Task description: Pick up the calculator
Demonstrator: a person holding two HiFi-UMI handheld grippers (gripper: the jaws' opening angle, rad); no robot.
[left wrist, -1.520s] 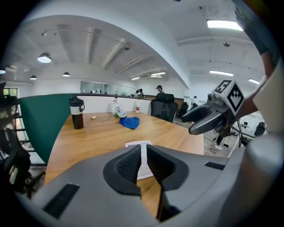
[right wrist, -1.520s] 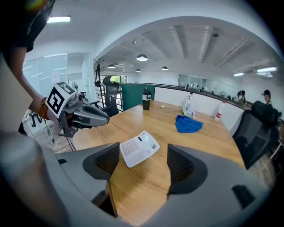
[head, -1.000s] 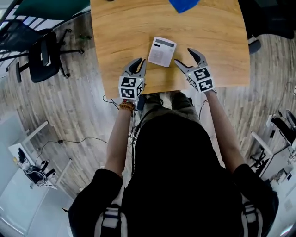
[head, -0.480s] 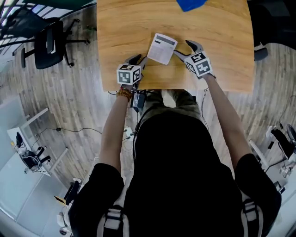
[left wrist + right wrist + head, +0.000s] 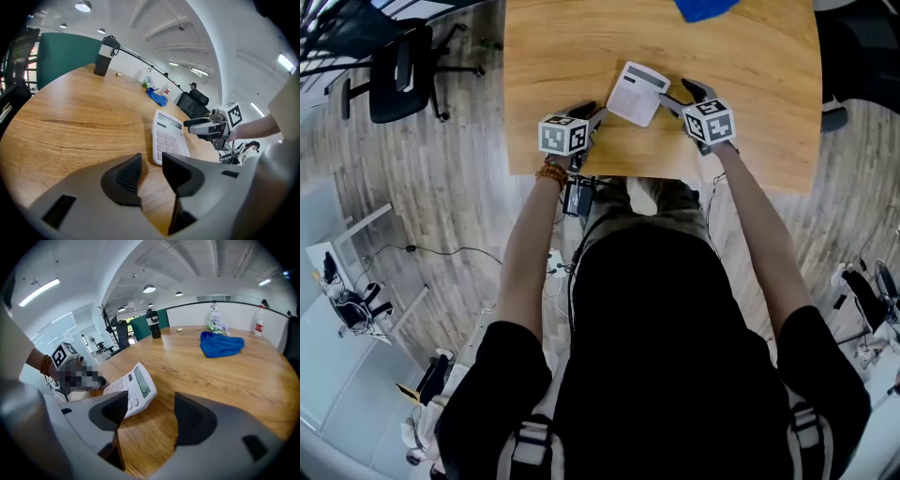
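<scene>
The white calculator [image 5: 637, 92] lies flat on the wooden table [image 5: 544, 56], near its front edge. My left gripper [image 5: 589, 114] is low at the calculator's left. Its jaws are opening and nothing is between them. In the left gripper view the calculator [image 5: 169, 136] lies just ahead and to the right of my left gripper [image 5: 152, 171]. My right gripper [image 5: 678, 94] is at the calculator's right side, its jaws wide and closing. In the right gripper view the calculator [image 5: 133, 390] has its near corner beside the left jaw of my right gripper [image 5: 150, 416], and no pad presses on it.
A blue cloth [image 5: 705, 9] lies at the table's far side, also in the right gripper view [image 5: 221, 344]. A black bottle [image 5: 104, 56] stands at the far edge. A black office chair [image 5: 394, 66] stands on the floor to the left. The table's front edge runs just behind both grippers.
Both grippers have come down toward the table and closed in on the calculator from either side. The left jaws have parted.
</scene>
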